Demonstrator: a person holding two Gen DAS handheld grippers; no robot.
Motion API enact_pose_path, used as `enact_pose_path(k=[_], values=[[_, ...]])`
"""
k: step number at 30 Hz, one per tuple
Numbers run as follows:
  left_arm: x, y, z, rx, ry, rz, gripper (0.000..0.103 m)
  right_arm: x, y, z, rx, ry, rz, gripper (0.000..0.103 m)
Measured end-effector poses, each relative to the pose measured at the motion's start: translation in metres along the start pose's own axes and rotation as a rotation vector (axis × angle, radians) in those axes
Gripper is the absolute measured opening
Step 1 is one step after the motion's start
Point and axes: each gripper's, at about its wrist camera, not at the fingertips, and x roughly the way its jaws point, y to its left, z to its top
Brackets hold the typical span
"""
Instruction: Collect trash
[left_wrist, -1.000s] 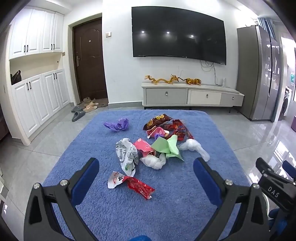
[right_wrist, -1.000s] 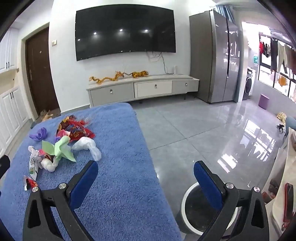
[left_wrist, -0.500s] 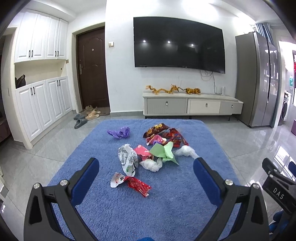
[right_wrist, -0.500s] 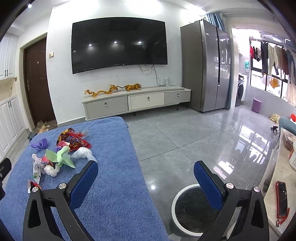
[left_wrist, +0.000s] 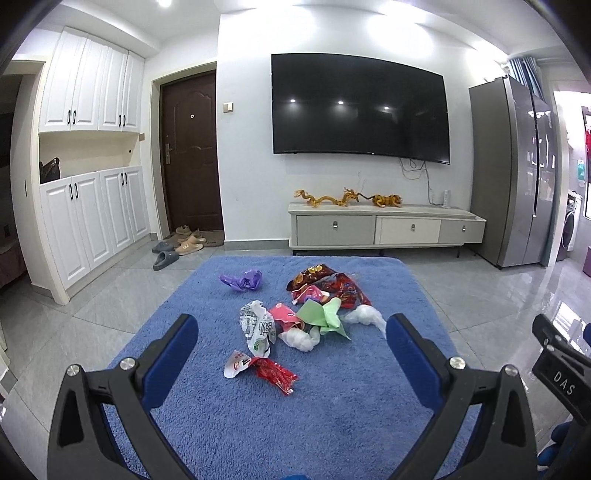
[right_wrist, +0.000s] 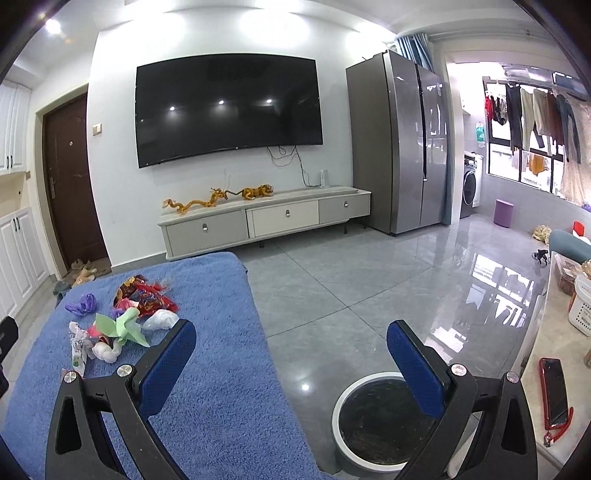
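We see the left gripper (left_wrist: 290, 354) with its jaws spread wide and empty above a blue towel-covered table (left_wrist: 332, 413). The trash lies in a loose cluster near the table's middle: a red-and-white wrapper (left_wrist: 260, 369) nearest, then a white printed wrapper (left_wrist: 257, 328), white tissue (left_wrist: 299, 338), green paper (left_wrist: 323, 317), a red snack bag (left_wrist: 332, 286) and, apart at the left, a purple scrap (left_wrist: 242, 280). The right gripper (right_wrist: 291, 363), jaws likewise spread and empty, hangs over the table's right edge, above a white-rimmed bin (right_wrist: 384, 417) on the floor.
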Motion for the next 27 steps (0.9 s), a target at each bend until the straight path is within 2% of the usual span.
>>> enact_pose_path(k=[12,24,27], values=[[-0.013,-0.010,0.001,0.039,-0.025,-0.018,0.102,-0.009,-0.012,0.002,0.037,-0.072,-0.053,0.103],[-0.006,-0.006,0.006,0.029,-0.036,-0.044,0.103,-0.004,-0.023,-0.004,0.089,-0.085,-0.032,0.103],[0.005,-0.003,0.007,0.017,-0.015,-0.062,0.103,0.001,-0.024,-0.005,0.098,-0.086,-0.021,0.103]])
